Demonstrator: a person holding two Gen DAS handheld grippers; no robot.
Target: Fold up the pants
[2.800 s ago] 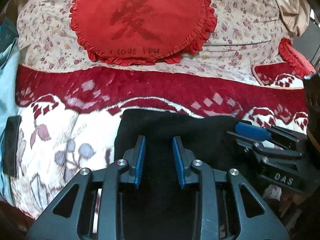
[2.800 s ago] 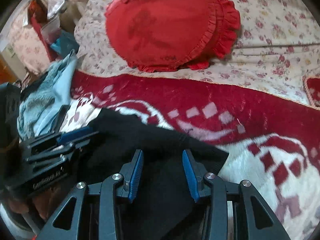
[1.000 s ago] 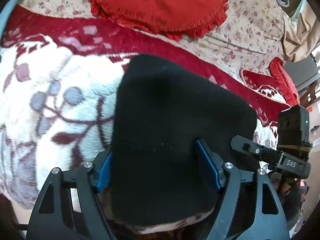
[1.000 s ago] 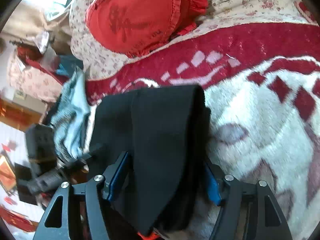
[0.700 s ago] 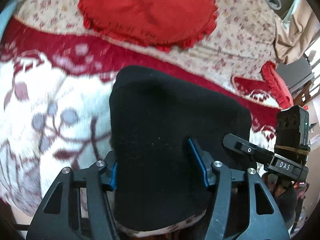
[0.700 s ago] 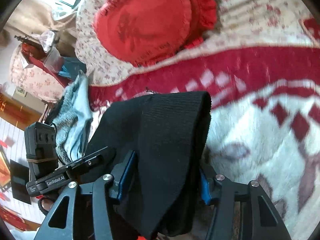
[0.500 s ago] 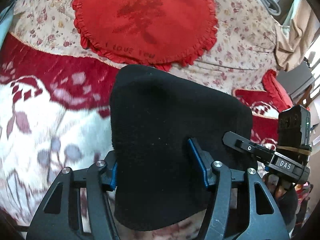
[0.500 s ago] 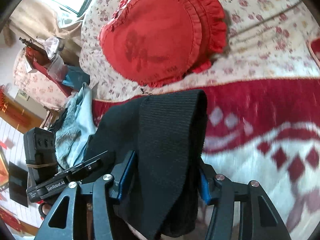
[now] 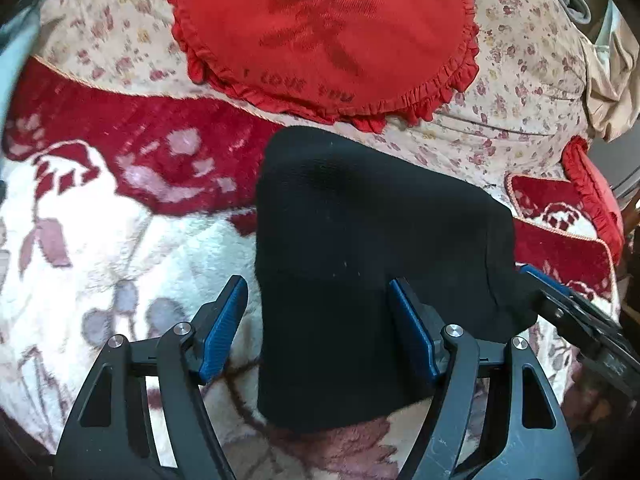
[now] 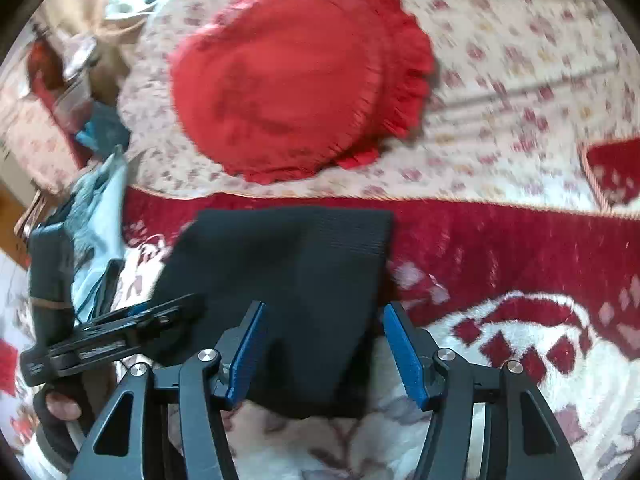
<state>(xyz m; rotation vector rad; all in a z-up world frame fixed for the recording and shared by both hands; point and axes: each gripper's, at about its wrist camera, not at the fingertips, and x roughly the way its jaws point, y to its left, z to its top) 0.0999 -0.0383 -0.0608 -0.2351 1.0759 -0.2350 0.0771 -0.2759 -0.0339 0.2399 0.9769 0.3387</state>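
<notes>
The black pants (image 9: pixel 360 248) lie folded into a compact rectangle on a red and white fleece blanket (image 9: pixel 100 240). My left gripper (image 9: pixel 320 320) is open, its blue pads (image 9: pixel 226 320) spread around the near left part of the bundle. In the right wrist view the pants (image 10: pixel 288 280) lie the same way, and my right gripper (image 10: pixel 324 348) is open with its pads (image 10: pixel 402 352) either side of the near right part. Neither gripper pinches the cloth. Each gripper shows at the edge of the other's view.
A red heart-shaped frilled cushion (image 9: pixel 328 28) lies behind the pants on a floral sheet (image 9: pixel 520 60). A second red cushion (image 9: pixel 592 184) is at the far right. Light blue cloth (image 10: pixel 100 208) is piled at the left bed edge.
Both grippers carried the folded pants toward the cushion while shut on them, then set them down. Both jaws have now opened and let go of the bundle.
</notes>
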